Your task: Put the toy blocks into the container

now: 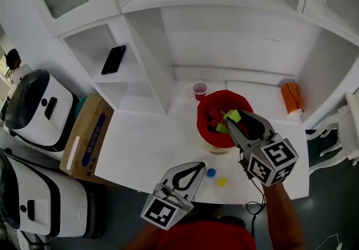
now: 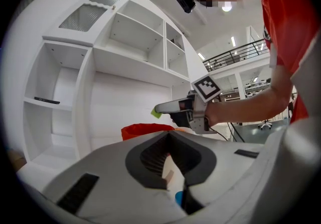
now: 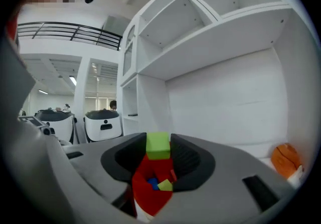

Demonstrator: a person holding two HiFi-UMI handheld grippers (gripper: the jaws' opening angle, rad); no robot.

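- White table (image 1: 140, 148): the red container (image 1: 205, 130) stands toward its back, right of centre.
- Right gripper (image 1: 234, 120): the nearer arm, extended forward, jaws pinching the green block (image 3: 158, 145) directly over the container's mouth. The drop looks to be straight down.
- Left gripper (image 1: 197, 168): jaws pressed together on nothing, held low at the front edge.
- Blue block (image 1: 211, 172) and yellow block (image 1: 222, 182): on the table just right of it.

White built-in shelving (image 1: 147, 47) behind a white worktop (image 1: 143, 145); dark grey floor (image 1: 331, 212) beyond its right edge.
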